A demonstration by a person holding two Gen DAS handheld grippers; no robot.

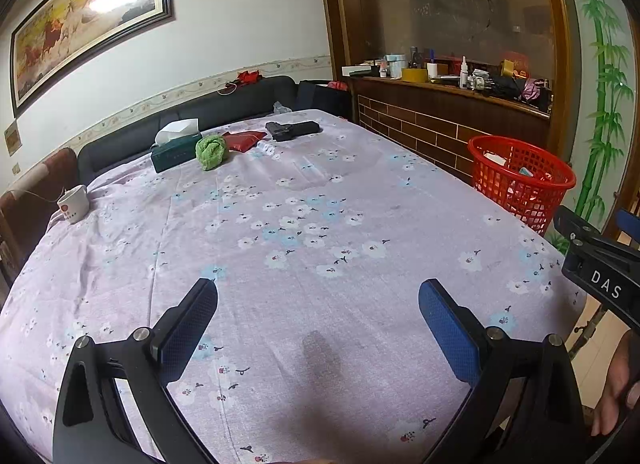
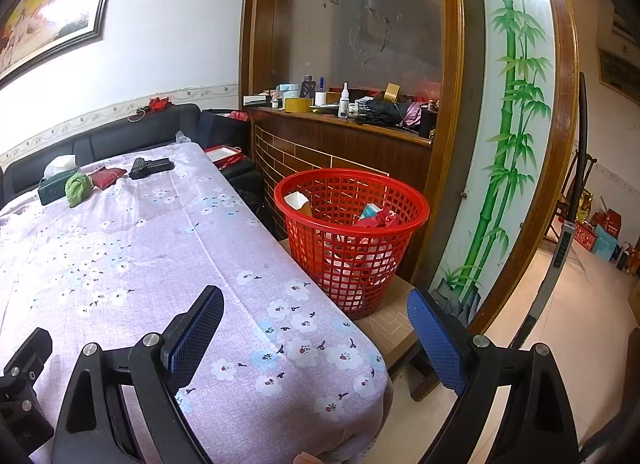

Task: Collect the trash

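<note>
Far ahead of the left gripper (image 1: 318, 300), fingers apart and empty, sit a mug (image 1: 73, 204), tissue box (image 1: 175, 148) and green cloth (image 1: 211, 151). Right gripper (image 2: 315, 316) gapes too; the red basket (image 2: 351, 236) holding trash stands just ahead, beside the table (image 2: 168, 264).

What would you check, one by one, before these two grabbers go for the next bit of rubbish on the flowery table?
1. Left gripper open and holding nothing: ok.
2. Right gripper open and holding nothing: ok.
3. Red basket upright beside the table, with room above the trash already inside: ok.
4. Something to collect within view: cannot tell. The far end holds a green cloth, a tissue box, a red packet and a black object; which of them counts as trash is unclear.
5. Tablecloth between the grippers and those things free of obstacles: ok.
6. White cup near the left edge, away from a straight path: ok.
</note>
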